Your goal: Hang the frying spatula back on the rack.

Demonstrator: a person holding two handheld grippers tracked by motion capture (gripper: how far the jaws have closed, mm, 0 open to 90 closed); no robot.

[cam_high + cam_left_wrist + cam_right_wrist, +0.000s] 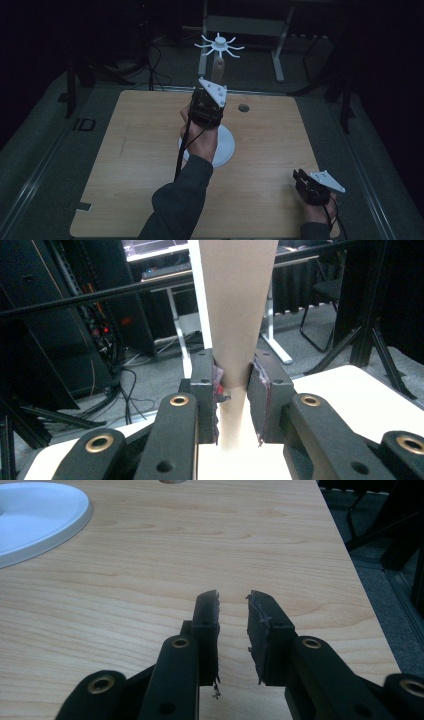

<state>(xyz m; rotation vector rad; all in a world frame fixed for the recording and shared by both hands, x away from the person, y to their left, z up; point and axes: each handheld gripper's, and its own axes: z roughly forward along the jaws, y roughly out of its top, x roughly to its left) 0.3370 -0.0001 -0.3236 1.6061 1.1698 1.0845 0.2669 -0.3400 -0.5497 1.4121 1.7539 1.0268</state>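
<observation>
A stand rises from the middle of the table: a round white base [227,146], a tan pole [218,70] and a white spoked top [220,45]. My left gripper [211,99] is held upright over the base and is shut on the pole. In the left gripper view the pole [235,315] runs up between the two jaws, with my left gripper [234,376] pinching its narrower lower part. My right gripper [300,176] rests low near the table's front right corner. Its jaws stand a little apart with nothing between them, as my right gripper [234,607] shows over bare wood.
The wooden table [135,150] has a small round hole [243,107] at the back right. The edge of the white base [40,515] lies far left of my right gripper. Desk legs, cables and dark tripods stand on the floor beyond the table.
</observation>
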